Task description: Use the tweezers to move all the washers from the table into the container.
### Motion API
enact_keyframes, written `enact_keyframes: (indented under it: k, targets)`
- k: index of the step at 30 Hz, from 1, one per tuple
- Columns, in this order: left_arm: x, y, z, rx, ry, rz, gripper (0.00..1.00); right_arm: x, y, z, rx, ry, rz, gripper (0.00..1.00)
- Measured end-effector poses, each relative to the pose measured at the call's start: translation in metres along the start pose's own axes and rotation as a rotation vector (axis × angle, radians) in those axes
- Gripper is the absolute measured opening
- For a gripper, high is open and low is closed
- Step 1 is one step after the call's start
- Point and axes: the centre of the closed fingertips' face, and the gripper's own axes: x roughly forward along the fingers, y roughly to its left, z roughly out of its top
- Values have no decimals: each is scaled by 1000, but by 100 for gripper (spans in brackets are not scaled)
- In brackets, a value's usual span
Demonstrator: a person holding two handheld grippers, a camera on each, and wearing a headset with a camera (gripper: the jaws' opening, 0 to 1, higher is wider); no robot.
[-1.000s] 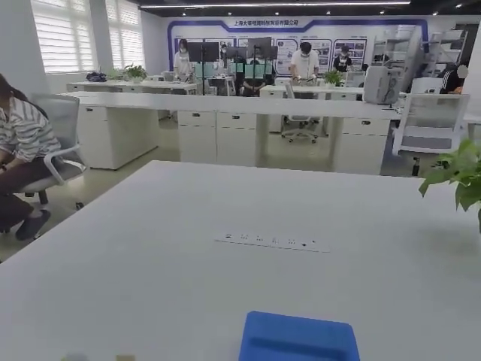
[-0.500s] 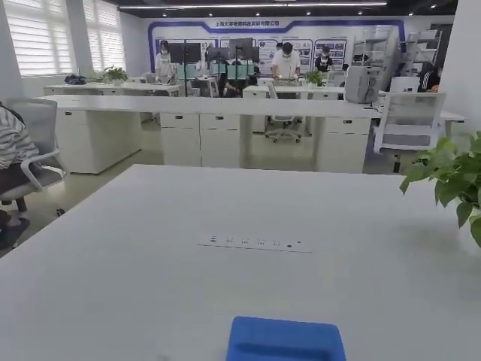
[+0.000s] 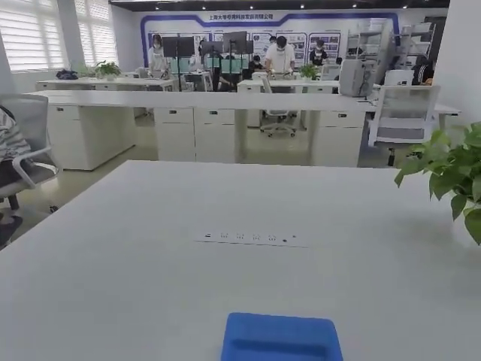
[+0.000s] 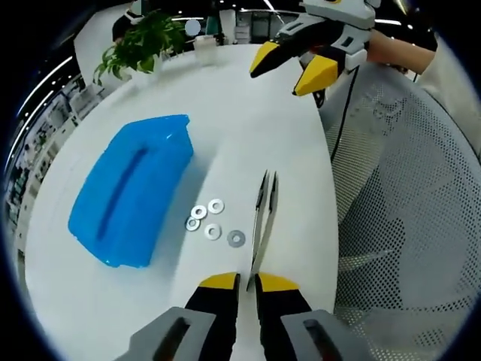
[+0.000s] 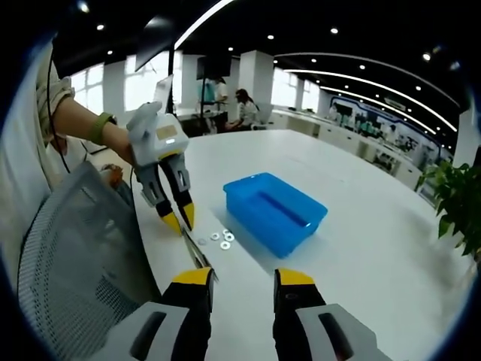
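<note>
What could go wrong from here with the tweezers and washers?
1. The tweezers lie near the table edge. The left gripper has its jaws narrow at the tweezers' rear end, and if it slips they could slide off.
2. The washers sit bunched beside the container, so the tweezer tips may scatter neighbouring washers or catch two at once.

Five washers (image 4: 213, 232) lie on the one counter (image 4: 248, 135), counted in the left gripper view; in the right gripper view they are too small to count surely. There is one blue container (image 4: 131, 195), one pair of tweezers (image 4: 263, 218) and one potted plant (image 4: 143, 43). The tongs number two sets, the left tongs (image 4: 249, 281) and the right tongs (image 5: 240, 280), each with two jaws. The head view adds one strip of sockets (image 3: 252, 239) set in the counter
</note>
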Motion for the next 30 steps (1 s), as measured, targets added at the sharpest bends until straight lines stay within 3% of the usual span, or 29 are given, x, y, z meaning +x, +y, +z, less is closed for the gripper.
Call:
enact_keyframes:
  k: [7, 14, 23, 30]
  targets:
    - [-2, -5, 1, 96, -4, -26, 0, 7, 12, 6, -5, -20, 51, 21]
    - [-21, -6, 6, 114, -33, -8, 0, 15, 26, 7, -47, -14, 92, 20]
    - [-57, -14, 26, 159, -82, 14, 0, 23, 36, 8, -81, -2, 125, 20]
    - [-75, -27, 39, 180, -114, 32, 0, 32, 55, 14, -132, -16, 187, 20]
